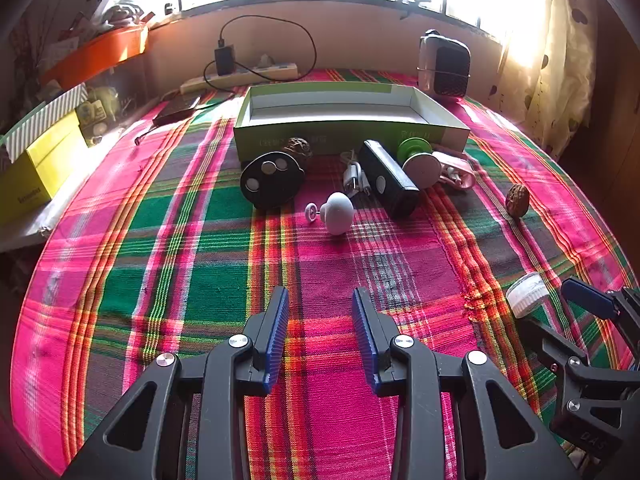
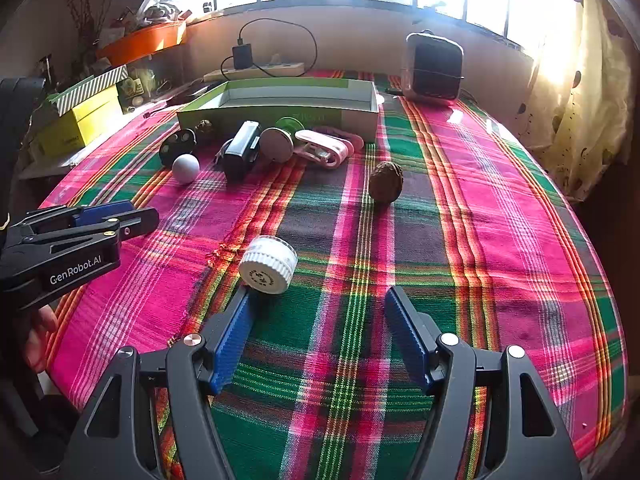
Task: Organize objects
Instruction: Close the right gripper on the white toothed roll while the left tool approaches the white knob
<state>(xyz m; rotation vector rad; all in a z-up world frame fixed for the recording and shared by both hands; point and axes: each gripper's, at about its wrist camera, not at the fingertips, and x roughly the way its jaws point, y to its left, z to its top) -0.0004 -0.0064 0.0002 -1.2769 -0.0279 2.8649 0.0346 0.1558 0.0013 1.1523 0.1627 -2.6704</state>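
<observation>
The left gripper [image 1: 320, 300] holds its 2 blue-padded jaws apart over bare plaid tablecloth [image 1: 168, 264], gripping nothing. The right gripper [image 2: 320, 300] stands wide open, also empty; the white ribbed jar [image 2: 269, 265] lies on its side at 11 o'clock from it, just beside the left pad's tip, though contact cannot be judged. The right wrist view alone shows the jar's printed cap face, and part of the hand [image 2: 38, 336] carrying the left gripper at the frame's 9 o'clock edge. The left wrist view alone shows the small white peg [image 1: 311, 212] beside the white ball [image 1: 339, 212], and 3 discs on the black oval piece [image 1: 272, 180]. A walnut [image 2: 385, 182] sits apart at 12 o'clock from the right gripper. Further out, a black case [image 1: 387, 178], a green spool [image 1: 414, 148] and a pink item [image 1: 456, 168] crowd against the open, empty green box [image 1: 348, 136]. Beyond stand a heater [image 2: 434, 68], a power strip [image 2: 256, 70], yellow boxes [image 1: 36, 168], an orange bin [image 2: 144, 42], bright windows and a curtain [image 2: 580, 92].
</observation>
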